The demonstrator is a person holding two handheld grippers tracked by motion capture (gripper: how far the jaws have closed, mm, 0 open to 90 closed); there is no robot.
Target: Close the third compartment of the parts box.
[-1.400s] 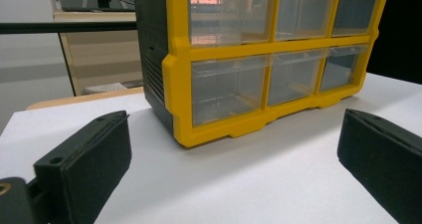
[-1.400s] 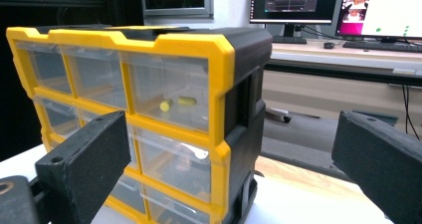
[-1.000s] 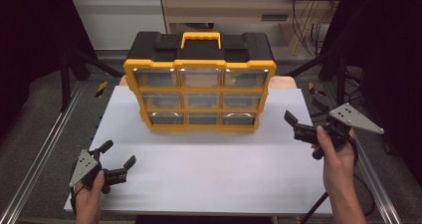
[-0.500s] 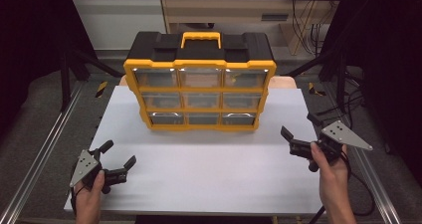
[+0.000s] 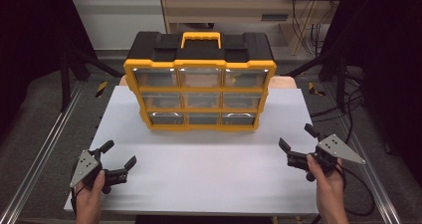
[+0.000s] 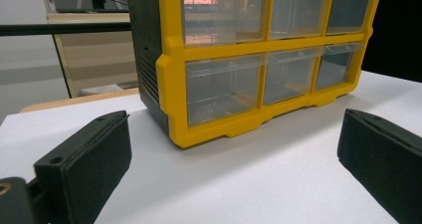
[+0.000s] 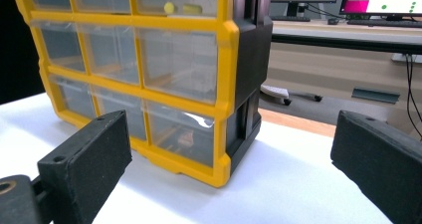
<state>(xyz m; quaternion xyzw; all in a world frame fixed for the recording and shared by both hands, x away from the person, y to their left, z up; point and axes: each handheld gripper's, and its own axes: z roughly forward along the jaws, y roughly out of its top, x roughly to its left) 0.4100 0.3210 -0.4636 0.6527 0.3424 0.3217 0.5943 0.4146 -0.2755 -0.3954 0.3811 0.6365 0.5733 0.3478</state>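
Yellow and black plastic make up the drawer cabinet (image 5: 199, 82) that stands upright at the upper middle of the high view, on the far half of a white table (image 5: 209, 169). Its front shows three rows of three clear drawers, and a yellow handle (image 5: 201, 37) sits on its black top.

At the lower left of that view, the left gripper (image 5: 119, 157) lies low over the near left corner of the table, held by a hand (image 5: 92, 194), jaws spread wide with nothing between them. At the lower right, the right gripper (image 5: 294, 145) is held by the other hand (image 5: 326, 176) near the table's right edge, jaws likewise wide apart and empty. Both grippers are well apart from the cabinet.

In the left gripper view, the cabinet's lower left corner fills the upper middle, framed between the two black jaws. In the right gripper view, the cabinet's right corner stands at the upper left; a small yellow piece (image 7: 170, 8) lies in one upper drawer, and something small and dark (image 7: 185, 140) sits in the bottom right drawer, too blurred to tell.
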